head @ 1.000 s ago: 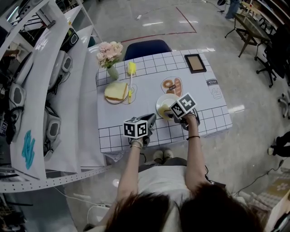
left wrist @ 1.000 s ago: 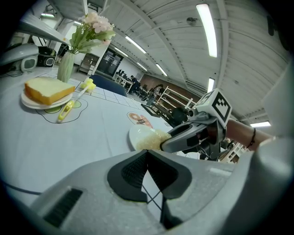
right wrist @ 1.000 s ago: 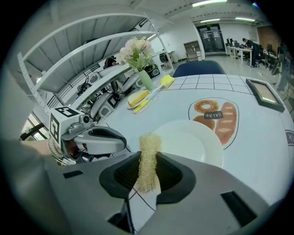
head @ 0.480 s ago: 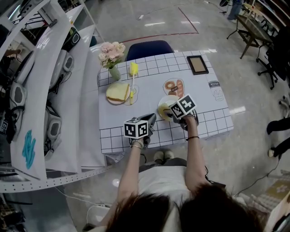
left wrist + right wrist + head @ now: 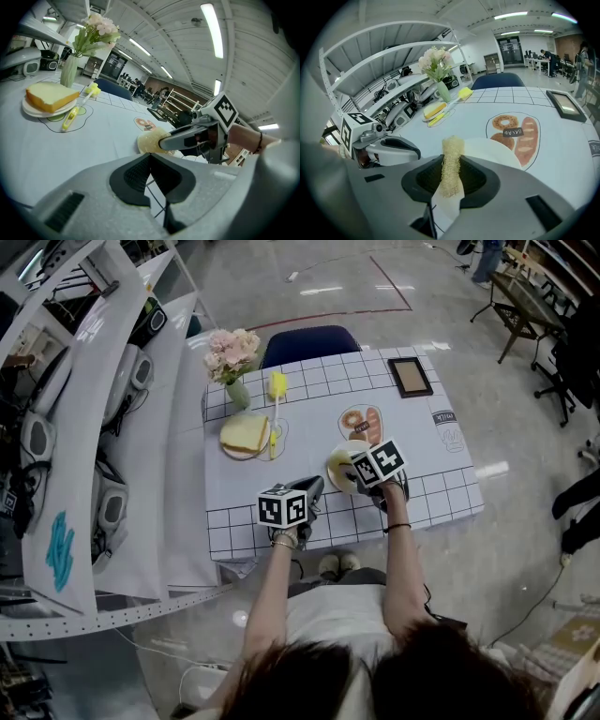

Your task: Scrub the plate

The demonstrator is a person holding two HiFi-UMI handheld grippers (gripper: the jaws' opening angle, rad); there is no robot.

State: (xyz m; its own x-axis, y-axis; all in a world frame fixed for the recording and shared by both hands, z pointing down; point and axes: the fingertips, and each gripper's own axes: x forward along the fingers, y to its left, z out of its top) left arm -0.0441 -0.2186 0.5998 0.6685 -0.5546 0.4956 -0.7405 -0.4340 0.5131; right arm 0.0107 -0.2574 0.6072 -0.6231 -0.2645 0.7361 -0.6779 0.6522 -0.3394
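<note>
The right gripper (image 5: 451,174) clamps its fingers on a straw-coloured fibrous scrub pad (image 5: 452,146) at the round white plate (image 5: 496,151) on the counter (image 5: 562,154). The left gripper (image 5: 149,161) waits nearby, fingers together and empty. Firm, flat circles should scrub best.

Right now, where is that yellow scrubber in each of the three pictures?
Head view: scrubber at centre, over the plate.
Left gripper view: scrubber at centre, at the right gripper's tip.
Right gripper view: scrubber low centre, clamped between the jaws.
Shared landmark: the flowers, upper left in all three.
</note>
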